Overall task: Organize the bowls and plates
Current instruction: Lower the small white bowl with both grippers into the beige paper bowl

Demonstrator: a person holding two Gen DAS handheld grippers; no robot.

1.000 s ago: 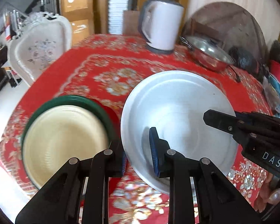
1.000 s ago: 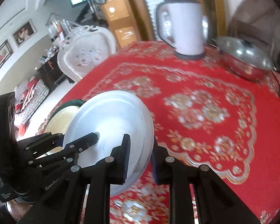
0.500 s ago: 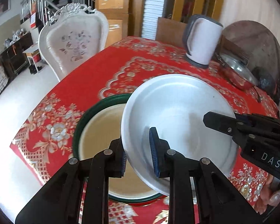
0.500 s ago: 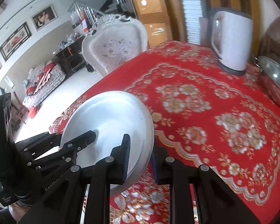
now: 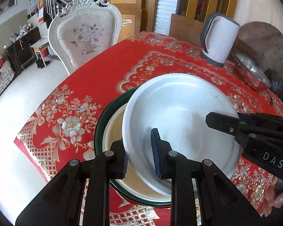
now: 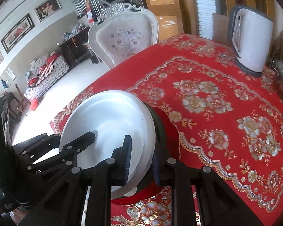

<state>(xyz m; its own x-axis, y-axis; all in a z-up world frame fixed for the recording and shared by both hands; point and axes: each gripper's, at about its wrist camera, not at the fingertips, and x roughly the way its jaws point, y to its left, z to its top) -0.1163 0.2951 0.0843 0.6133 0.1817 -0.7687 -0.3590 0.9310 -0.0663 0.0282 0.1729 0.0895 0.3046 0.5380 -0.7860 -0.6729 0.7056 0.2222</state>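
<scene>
While it hangs tilted above the green-rimmed cream plate (image 5: 111,131), the plain white bowl (image 5: 179,116) shows a smooth, glossy hollow facing up and toward the cameras. The left gripper (image 5: 139,156) pinches its near rim, one blue pad inside, one outside; the right gripper (image 6: 141,162) clamps the opposite rim the same way. Both sit narrowly closed on the rim. Plate and bowl lie near the front edge of the red flowered surface (image 6: 226,113), well apart from the white kettle (image 6: 252,39)

The left black two-finger gripper (image 5: 140,155) clamps the near-left rim of the white metal bowl (image 5: 181,116). The right black two-finger gripper (image 6: 141,159) pinches that bowl's opposite rim.
</scene>
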